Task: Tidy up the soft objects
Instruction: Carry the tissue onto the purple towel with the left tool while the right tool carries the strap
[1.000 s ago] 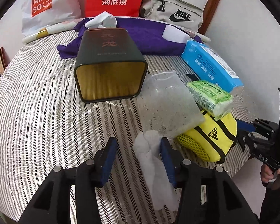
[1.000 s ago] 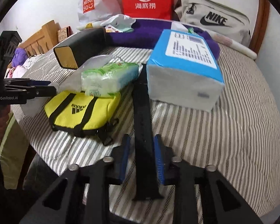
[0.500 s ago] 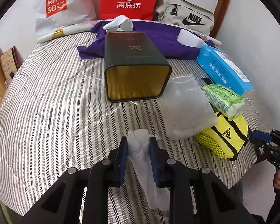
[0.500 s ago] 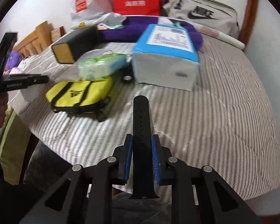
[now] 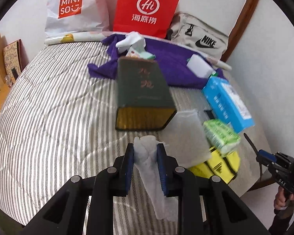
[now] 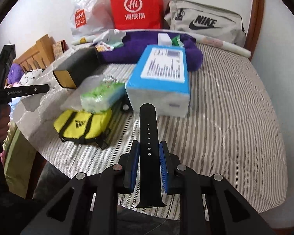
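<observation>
My left gripper (image 5: pixel 145 152) was clamped on a white cloth (image 5: pixel 147 156), pads pressed to both sides, the tail hanging down btwn the fingers, above the striped bedcover (image 5: pixel 49 117). My right gripper (image 6: pixel 149 152) was closed on a black watch strap (image 6: pixel 148 137), which stuck out fwd past the pads, holes facing up.

Left wrist view showed the dark green tin (image 5: pixel 143 90) head-on, open gold end toward me, w/ a clear plastic bag (image 5: pixel 186 135) just beside it to the right. Right wrist view caught that tin (image 6: pixel 76 70) only from the side. It showed instead the printed label on top of the blue tissue pack (image 6: pixel 162 74), and a small black piece (image 6: pixel 125 106) on the cover at that pack's foot. The green wipes pack (image 6: pixel 102 96) rested on the yellow Adidas pouch (image 6: pixel 82 125) in both views (blurred in each). The purple cloth (image 5: pixel 166 64) lay behind, w/ the red Hi bag (image 5: pixel 147 9), Miniso bag (image 5: pixel 72 9) and Nike bag (image 6: pixel 205 23) against the wall.
</observation>
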`<state>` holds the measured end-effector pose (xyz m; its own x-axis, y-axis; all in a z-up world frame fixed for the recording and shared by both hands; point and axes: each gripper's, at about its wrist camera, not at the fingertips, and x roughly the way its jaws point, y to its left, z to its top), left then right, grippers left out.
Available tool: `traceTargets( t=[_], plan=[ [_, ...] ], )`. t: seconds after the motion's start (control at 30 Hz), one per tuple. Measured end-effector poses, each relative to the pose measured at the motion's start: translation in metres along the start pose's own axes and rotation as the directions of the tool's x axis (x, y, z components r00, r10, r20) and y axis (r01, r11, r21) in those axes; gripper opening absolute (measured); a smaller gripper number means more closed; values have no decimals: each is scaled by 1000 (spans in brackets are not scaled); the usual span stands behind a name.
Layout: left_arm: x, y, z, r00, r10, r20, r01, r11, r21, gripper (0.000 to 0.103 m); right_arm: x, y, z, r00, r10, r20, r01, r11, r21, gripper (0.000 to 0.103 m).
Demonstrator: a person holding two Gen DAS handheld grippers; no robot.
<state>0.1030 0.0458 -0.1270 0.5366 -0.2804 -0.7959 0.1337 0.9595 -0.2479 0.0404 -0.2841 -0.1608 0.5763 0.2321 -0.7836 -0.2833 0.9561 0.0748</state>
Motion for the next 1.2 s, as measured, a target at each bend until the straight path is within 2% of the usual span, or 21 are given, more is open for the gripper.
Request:
traceTargets(
  t=[0.2, 0.47, 0.63, 0.87, 1.2],
  plan=[
    [-14, -6, 22, 999, -15, 40, 15, 1000, 0, 22, -20, -3, 24, 997, 55, 59, -55, 998, -5, 20],
    [-14, -13, 56, 998, -5, 65, 4, 1000, 11, 22, -20, -7, 71, 993, 51, 108, -48, 998, -28, 20],
    [-10, -13, 82, 997, 22, 72, -22, 1000, 9, 22, -9, -12, 106, 992, 47, 121, -45, 999, -20, 20],
    [7, -7, 117, 998, 23, 65, -23, 1000, -6, 22, 17, -19, 150, 993, 21, 116, -21, 1000, -2, 20],
    [49, -2, 162, 999, 24, 29, -23, 999, -29, 22, 58, -24, 203, 993, 26, 115, -24, 1000, -19, 20]
  ],
)
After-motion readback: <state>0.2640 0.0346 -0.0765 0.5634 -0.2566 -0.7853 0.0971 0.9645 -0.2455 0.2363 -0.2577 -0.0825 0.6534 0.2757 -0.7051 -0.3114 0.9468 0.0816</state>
